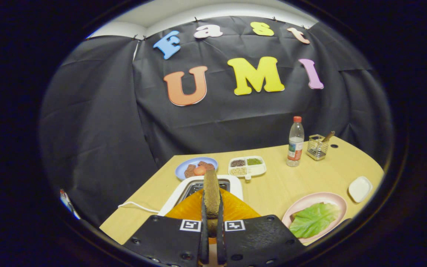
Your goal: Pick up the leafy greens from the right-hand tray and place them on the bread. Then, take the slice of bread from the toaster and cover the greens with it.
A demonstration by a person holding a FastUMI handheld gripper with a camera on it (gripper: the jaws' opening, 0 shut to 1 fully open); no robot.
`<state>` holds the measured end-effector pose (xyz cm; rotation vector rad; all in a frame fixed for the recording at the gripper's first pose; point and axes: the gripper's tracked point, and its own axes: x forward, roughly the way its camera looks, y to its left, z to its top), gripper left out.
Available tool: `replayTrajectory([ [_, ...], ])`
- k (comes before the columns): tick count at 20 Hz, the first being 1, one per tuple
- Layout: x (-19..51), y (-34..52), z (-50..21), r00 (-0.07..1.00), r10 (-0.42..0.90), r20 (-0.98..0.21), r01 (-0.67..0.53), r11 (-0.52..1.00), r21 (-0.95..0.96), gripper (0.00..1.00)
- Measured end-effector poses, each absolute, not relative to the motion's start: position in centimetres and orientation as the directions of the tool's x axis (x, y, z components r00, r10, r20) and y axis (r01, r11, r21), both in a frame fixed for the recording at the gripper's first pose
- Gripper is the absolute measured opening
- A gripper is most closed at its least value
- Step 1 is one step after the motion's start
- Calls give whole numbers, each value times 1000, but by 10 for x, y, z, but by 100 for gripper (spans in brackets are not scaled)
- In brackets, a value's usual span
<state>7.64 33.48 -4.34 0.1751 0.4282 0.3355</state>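
My gripper (pixel 212 213) is shut on a brown slice of bread (pixel 211 191), which stands upright on edge between the two fingers. Just beyond and below the slice is the white toaster (pixel 236 185), its dark slots showing on either side of the bread. To the right of the fingers a pink plate (pixel 337 202) holds a big green leaf (pixel 315 218). A brown edge that looks like bread peeks out from under the leaf's left side.
An orange surface (pixel 235 209) lies directly under the fingers. Behind the toaster sit a blue plate of food (pixel 196 167) and a divided white tray (pixel 260 170). Farther right stand a bottle (pixel 295 142), a wire basket (pixel 317 147) and a small white dish (pixel 360 188). A white cable (pixel 135 206) trails left.
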Motion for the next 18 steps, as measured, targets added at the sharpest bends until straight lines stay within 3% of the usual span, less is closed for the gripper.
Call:
replayTrajectory([
  [6,63,317,20,896,399,-194,-345,902,260,8],
  [11,46,273,51,917,385,-108,-343,896,281,8],
  [14,48,237,45,937,335,-103,-298,917,266,8],
  [18,62,186,1,949,258,-184,-208,946,250,8],
])
